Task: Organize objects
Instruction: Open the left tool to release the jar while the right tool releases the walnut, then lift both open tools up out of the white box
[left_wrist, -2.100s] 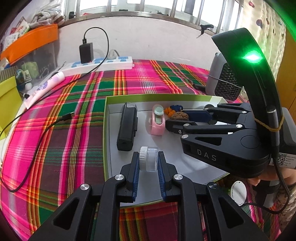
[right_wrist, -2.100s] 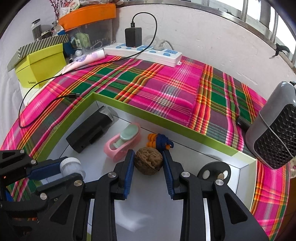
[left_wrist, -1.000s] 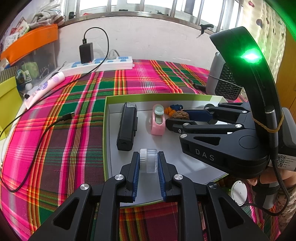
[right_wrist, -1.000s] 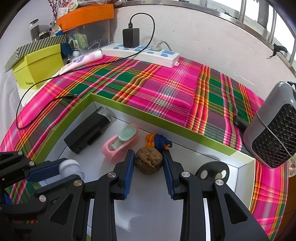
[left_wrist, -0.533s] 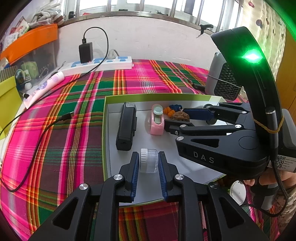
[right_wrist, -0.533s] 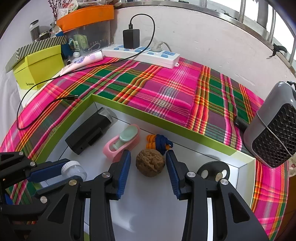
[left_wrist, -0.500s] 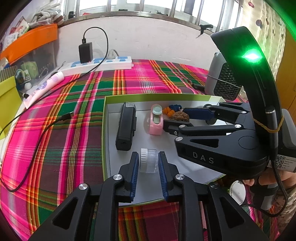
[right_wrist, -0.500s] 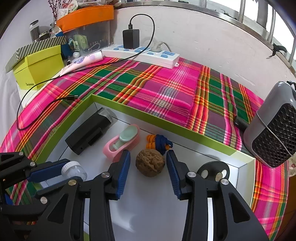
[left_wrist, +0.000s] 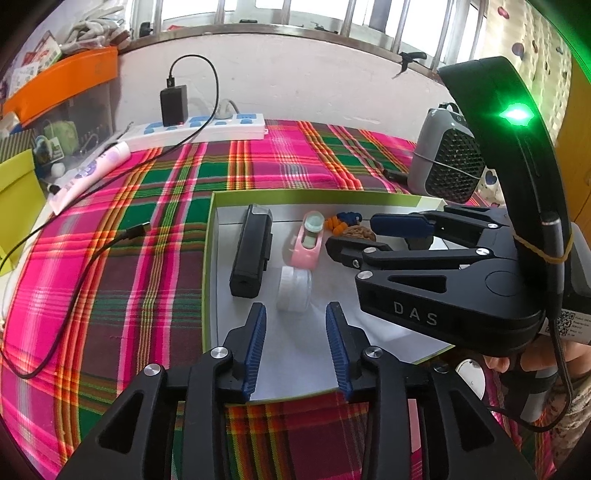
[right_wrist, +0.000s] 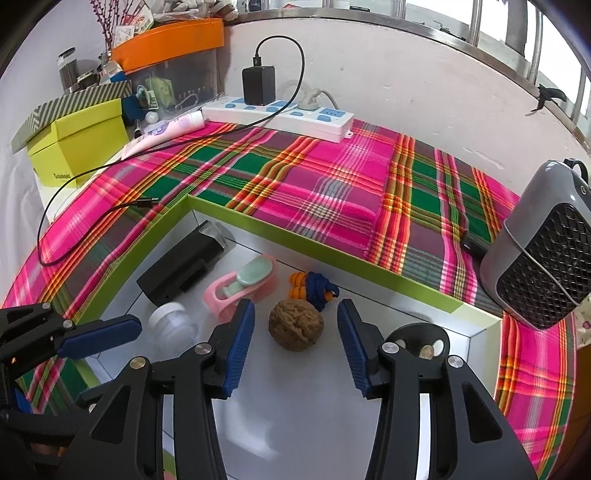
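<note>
A green-rimmed white tray (left_wrist: 207, 258) lies on the plaid cloth. In the left wrist view a small white jar (left_wrist: 294, 288) lies on its side on the tray floor, just past my left gripper (left_wrist: 295, 314). Its jaws are opening and neither pad touches the jar. In the right wrist view a brown walnut (right_wrist: 295, 325) sits on the tray (right_wrist: 332, 266) between the blue pads of my right gripper (right_wrist: 295, 308). Those jaws are opening too, with a gap on both sides. A black device (right_wrist: 184, 266), a pink toy (right_wrist: 243, 291) and orange-blue earplugs (right_wrist: 312, 290) lie behind.
A black round holder with coins (right_wrist: 421, 339) sits in the tray's right corner. A grey heater (right_wrist: 543, 251) stands at the right, a power strip (right_wrist: 280, 110) and its cable (right_wrist: 92, 206) at the back. A yellow-green box (right_wrist: 74, 144) is far left.
Both grippers have spread their jaws. The left one let go of the white jar and the right one let go of the walnut; both now rest free on the tray floor.
</note>
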